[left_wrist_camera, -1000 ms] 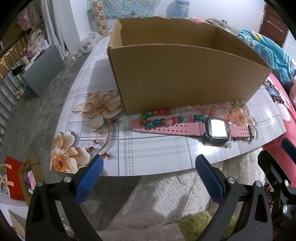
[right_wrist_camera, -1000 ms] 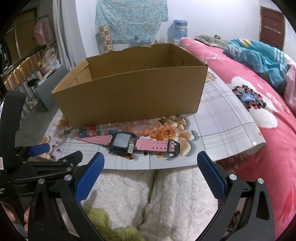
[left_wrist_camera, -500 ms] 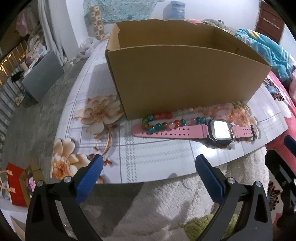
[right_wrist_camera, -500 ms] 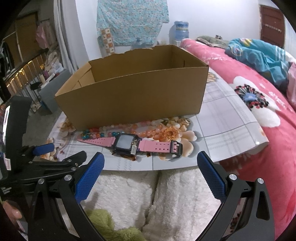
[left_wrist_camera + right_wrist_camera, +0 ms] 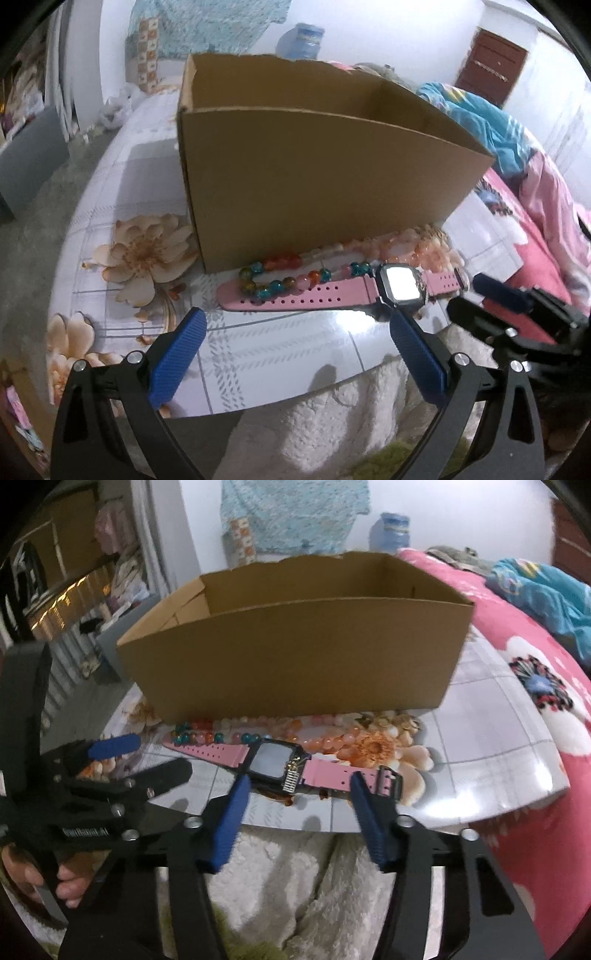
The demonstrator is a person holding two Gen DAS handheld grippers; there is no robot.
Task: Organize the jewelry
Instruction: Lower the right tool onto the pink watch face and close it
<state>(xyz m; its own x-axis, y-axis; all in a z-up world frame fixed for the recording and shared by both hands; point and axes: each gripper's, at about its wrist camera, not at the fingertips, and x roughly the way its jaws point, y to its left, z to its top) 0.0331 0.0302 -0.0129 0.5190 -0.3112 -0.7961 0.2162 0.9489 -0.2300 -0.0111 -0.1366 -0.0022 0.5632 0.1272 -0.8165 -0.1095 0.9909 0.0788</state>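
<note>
A pink-strapped watch (image 5: 280, 766) with a dark square case lay flat just in front of the open cardboard box (image 5: 295, 657), a multicoloured bead bracelet (image 5: 280, 277) stretched between watch and box, partly overlapping the strap. Angled downward before the box, the right gripper (image 5: 297, 788) was closing, its blue pads flanking the watch case without yet pressing it. To its left, the left gripper (image 5: 295, 325) hovered with pads wide apart, empty, above the floral tabletop (image 5: 277, 350).
</note>
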